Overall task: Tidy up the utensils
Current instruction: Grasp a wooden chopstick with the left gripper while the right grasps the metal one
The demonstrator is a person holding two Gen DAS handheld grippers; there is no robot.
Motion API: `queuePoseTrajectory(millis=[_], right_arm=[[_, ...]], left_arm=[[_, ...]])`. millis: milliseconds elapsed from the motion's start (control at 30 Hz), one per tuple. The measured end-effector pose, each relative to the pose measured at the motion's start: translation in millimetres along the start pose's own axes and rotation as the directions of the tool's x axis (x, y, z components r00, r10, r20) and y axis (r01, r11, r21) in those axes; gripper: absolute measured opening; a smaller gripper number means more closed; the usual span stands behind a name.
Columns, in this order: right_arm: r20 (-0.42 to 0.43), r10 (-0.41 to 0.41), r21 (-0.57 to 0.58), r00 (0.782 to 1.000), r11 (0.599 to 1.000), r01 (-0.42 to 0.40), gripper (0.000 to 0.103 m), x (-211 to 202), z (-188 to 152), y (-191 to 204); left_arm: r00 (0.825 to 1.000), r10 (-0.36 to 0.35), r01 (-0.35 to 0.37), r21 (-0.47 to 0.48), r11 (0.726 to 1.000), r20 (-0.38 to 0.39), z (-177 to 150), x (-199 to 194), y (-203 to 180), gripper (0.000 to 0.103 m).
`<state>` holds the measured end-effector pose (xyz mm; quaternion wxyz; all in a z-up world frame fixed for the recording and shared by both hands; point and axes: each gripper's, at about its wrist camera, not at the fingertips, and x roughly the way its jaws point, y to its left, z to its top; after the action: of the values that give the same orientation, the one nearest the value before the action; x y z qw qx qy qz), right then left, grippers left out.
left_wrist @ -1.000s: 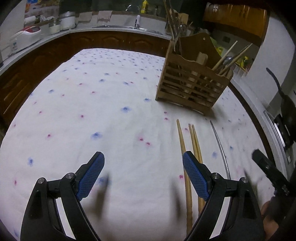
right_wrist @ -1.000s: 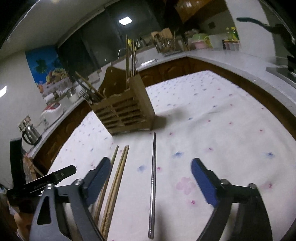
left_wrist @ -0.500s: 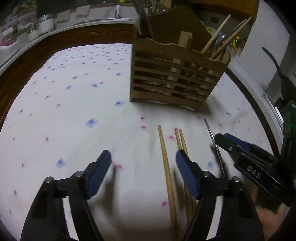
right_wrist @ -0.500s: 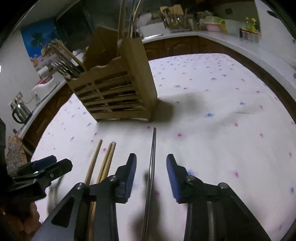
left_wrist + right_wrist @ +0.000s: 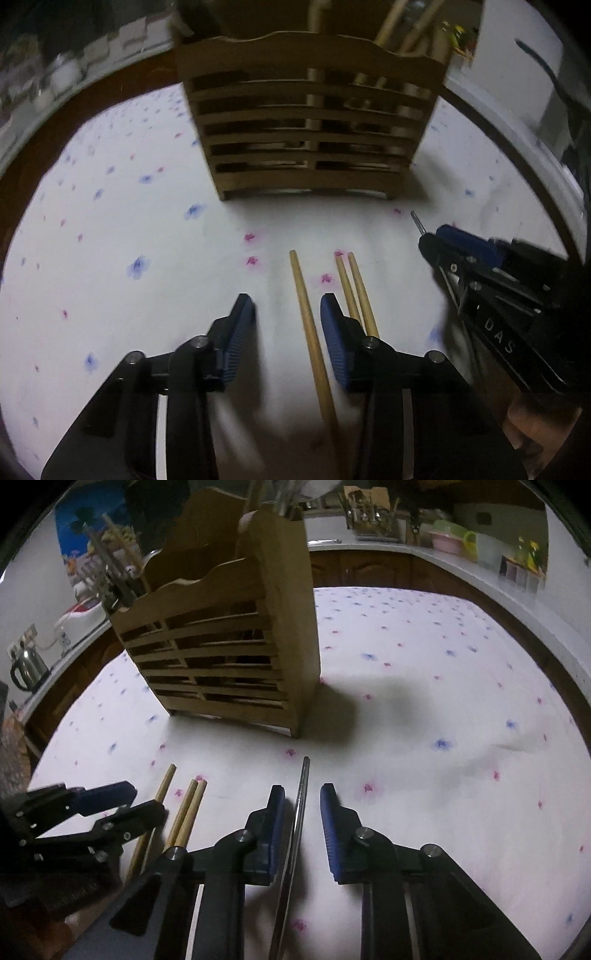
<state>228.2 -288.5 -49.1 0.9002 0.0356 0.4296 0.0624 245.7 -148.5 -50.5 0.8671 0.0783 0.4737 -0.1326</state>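
Both tools had dropped and narrowed: left tool (image 5: 287,325) part-spread around one wooden chopstick (image 5: 308,325), right tool (image 5: 302,827) around the metal chopstick (image 5: 300,812), neither pinched, on the bench (image 5: 424,701) before the wooden holder (image 5: 221,657); grasps likely next.

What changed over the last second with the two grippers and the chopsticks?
Both grippers advanced toward the wooden holder and narrowed their jaws: the left gripper now straddles a single wooden chopstick, the right gripper the metal chopstick. Neither is clamped yet. Chopsticks, the wooden pair and holder stayed put.
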Motion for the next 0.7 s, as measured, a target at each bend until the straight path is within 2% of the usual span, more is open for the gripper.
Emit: queuePoseTrajectory(millis=[100, 133, 267, 400, 700], right_arm=[[-0.003, -0.015, -0.025, 1.0, 1.0, 0.015, 0.01, 0, 0, 1], [-0.004, -0.011, -0.025, 1.0, 1.0, 0.011, 0.008, 0, 0, 0], [-0.007, 0.009, 0.0, 1.0, 1.0, -0.009, 0.005, -4, -3, -5], [0.005, 0.065, 0.068, 0.998, 0.996, -0.066, 0.005, -18, -12, -10], [0.141, 0.138, 0.144, 0.98, 0.977, -0.158, 0.004, -89, -22, -19]], left_arm=[[1.0, -0.013, 0.013, 0.017, 1.0, 0.001, 1, 0, -2, 0.018], [1.0, -0.015, 0.015, 0.018, 1.0, 0.0, 1, 0, -2, 0.009], [0.999, -0.054, 0.054, -0.016, 0.998, 0.001, -3, -6, 8, 0.006], [0.993, -0.111, 0.113, -0.074, 0.991, 0.026, -5, -19, 22, 0.005], [0.97, -0.205, 0.222, -0.138, 0.965, 0.128, -24, -75, 45, 0.005]])
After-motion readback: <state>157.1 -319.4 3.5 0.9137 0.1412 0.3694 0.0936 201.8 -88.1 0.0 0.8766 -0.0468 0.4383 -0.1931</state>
